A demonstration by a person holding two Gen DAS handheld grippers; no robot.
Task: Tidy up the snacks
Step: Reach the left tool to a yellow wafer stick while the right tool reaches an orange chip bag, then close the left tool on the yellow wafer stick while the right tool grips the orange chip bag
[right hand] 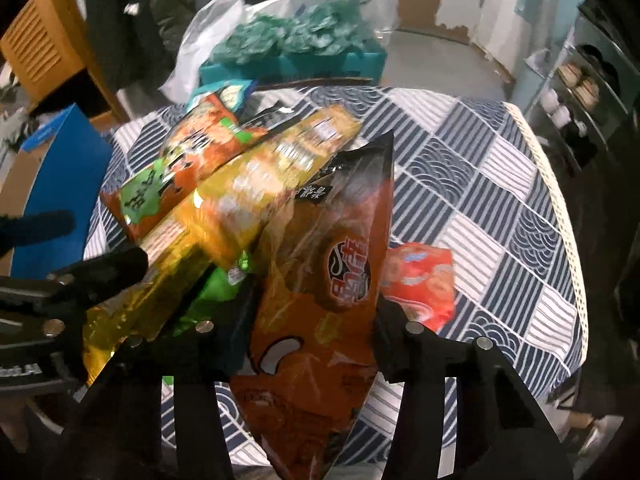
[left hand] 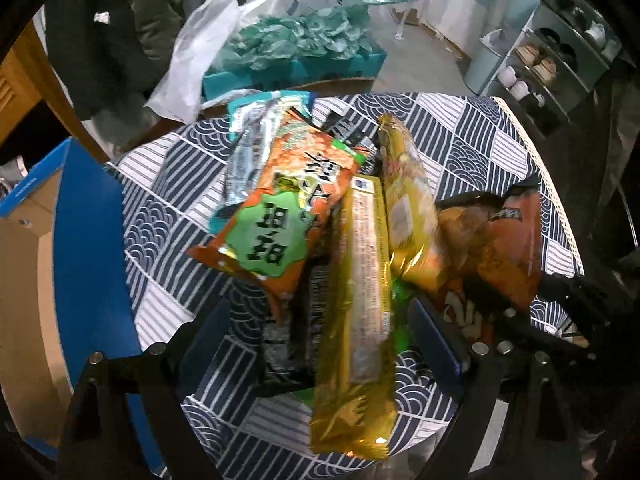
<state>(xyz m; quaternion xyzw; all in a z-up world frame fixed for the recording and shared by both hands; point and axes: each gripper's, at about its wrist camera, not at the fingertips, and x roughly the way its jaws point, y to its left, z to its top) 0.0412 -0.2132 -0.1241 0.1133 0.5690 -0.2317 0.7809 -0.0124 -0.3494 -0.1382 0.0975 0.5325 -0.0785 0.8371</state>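
A heap of snack packets lies on a round table with a blue-and-white patterned cloth (left hand: 168,216). In the left wrist view, my left gripper (left hand: 320,332) is open, its fingers either side of a long gold packet (left hand: 360,312) and a dark packet (left hand: 288,340). An orange-and-green packet (left hand: 276,216) and a second gold packet (left hand: 408,208) lie behind. In the right wrist view, my right gripper (right hand: 312,320) straddles a large orange-brown chip bag (right hand: 320,300) that stands between its fingers; whether the jaws press it is unclear. A small red packet (right hand: 420,284) lies to its right.
An open blue cardboard box (left hand: 80,264) stands at the table's left edge. A teal crate of crumpled green wrapping (left hand: 296,40) and a white plastic bag (left hand: 192,52) sit behind the table. A shoe rack (left hand: 552,52) stands at the far right. The left gripper's body shows at the right view's left edge (right hand: 60,292).
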